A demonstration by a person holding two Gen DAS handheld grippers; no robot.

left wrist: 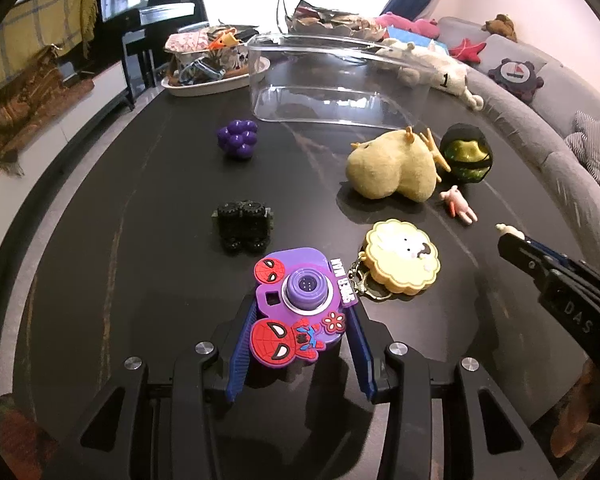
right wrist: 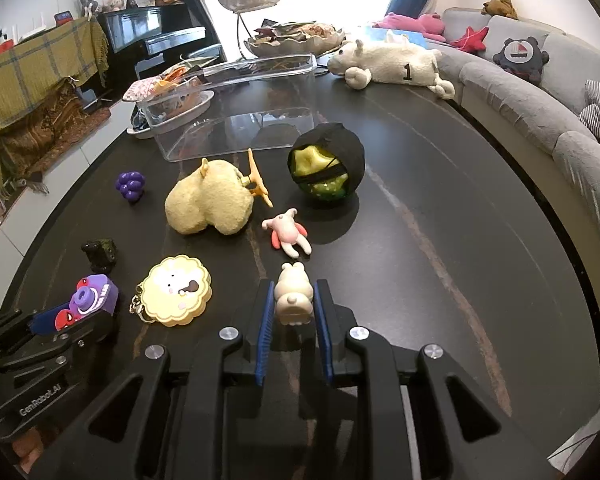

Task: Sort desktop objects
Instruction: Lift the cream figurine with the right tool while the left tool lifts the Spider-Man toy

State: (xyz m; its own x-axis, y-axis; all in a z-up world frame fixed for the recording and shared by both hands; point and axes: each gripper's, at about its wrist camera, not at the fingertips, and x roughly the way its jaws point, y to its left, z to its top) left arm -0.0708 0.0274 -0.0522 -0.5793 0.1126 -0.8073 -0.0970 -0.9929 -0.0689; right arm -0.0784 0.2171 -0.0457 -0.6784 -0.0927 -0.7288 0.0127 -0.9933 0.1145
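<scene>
My left gripper (left wrist: pixel 302 312) is shut on a purple Spider-Man toy camera (left wrist: pixel 300 304), also seen in the right wrist view (right wrist: pixel 88 300). My right gripper (right wrist: pixel 294 292) is shut on a small cream bear figure (right wrist: pixel 294 294); its tip shows in the left wrist view (left wrist: pixel 508 230). On the dark table lie a yellow cookie keychain (right wrist: pixel 178 290), a black toy car (left wrist: pixel 244 226), a purple grape toy (left wrist: pixel 238 138), a yellow plush (right wrist: pixel 210 202), a pink figure (right wrist: pixel 288 232) and a black-green ball (right wrist: pixel 326 168). A clear plastic bin (right wrist: pixel 236 108) stands behind them.
A white dish of clutter (left wrist: pixel 216 66) and a tiered metal stand (right wrist: pixel 256 20) sit at the table's far end. A white plush (right wrist: pixel 392 64) lies at the far right edge. A grey sofa (right wrist: pixel 540 112) curves along the right; a piano (left wrist: pixel 140 20) stands far left.
</scene>
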